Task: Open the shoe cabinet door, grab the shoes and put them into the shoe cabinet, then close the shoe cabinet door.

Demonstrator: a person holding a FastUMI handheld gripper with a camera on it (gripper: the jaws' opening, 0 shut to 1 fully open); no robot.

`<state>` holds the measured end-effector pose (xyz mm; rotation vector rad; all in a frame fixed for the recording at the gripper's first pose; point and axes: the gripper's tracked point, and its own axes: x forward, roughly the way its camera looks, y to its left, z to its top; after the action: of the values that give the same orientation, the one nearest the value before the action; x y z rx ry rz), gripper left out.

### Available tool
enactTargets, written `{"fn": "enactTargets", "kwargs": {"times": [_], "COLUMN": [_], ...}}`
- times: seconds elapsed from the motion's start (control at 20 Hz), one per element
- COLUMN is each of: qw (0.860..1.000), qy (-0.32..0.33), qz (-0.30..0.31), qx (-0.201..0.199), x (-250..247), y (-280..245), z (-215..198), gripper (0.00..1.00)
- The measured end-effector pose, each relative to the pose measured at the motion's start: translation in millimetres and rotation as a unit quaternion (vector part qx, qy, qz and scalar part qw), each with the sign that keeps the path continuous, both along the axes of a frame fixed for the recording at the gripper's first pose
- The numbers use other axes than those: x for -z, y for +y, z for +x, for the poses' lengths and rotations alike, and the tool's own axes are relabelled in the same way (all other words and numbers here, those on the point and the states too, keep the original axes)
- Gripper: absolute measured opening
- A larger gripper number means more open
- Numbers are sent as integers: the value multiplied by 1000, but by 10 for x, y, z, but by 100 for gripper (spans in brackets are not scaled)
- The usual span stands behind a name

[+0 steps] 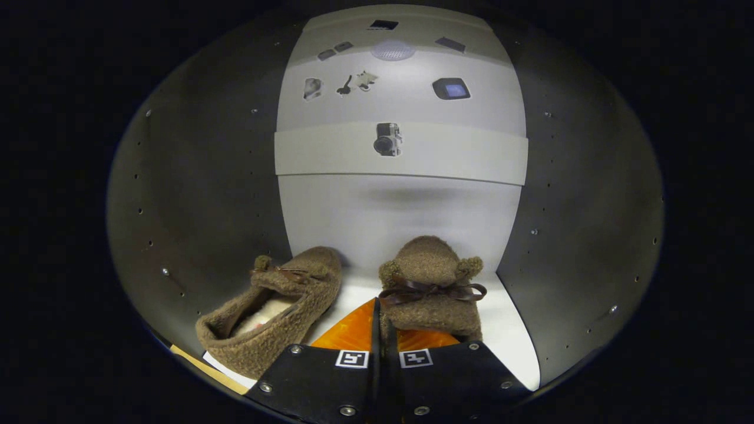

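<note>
Looking in: dark-walled shoe cabinet (194,194) with a white shelf floor (506,335) and a pale back wall (400,218).
Fingers: gripper (383,330) pressed together, a thin slit between them, pinching the heel edge of the right shoe; contact itself partly hidden.
Right shoe: fuzzy brown slipper with a dark ribbon bow (433,288), upright, heel toward the fingers, its lower part cut off behind them.
Left shoe: matching fuzzy brown slipper (277,306), lying just beside, angled left, pale lining visible.
Back wall: small stickers (387,139), details too small to tell.
</note>
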<state>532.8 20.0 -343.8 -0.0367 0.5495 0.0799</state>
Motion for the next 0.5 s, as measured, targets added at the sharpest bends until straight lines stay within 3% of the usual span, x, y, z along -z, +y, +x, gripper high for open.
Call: {"fn": "enactTargets", "kwargs": {"times": [0.15, 0.35, 0.4, 0.5], "qw": [1000, 1000, 1000, 1000], "qy": [9, 13, 15, 15], "qz": [7, 14, 8, -1], "qx": [6, 2, 4, 13], "x": [70, 103, 100, 48], "y": [-8, 38, 45, 57], "z": [44, 58, 40, -19], "gripper": [7, 18, 24, 47]}}
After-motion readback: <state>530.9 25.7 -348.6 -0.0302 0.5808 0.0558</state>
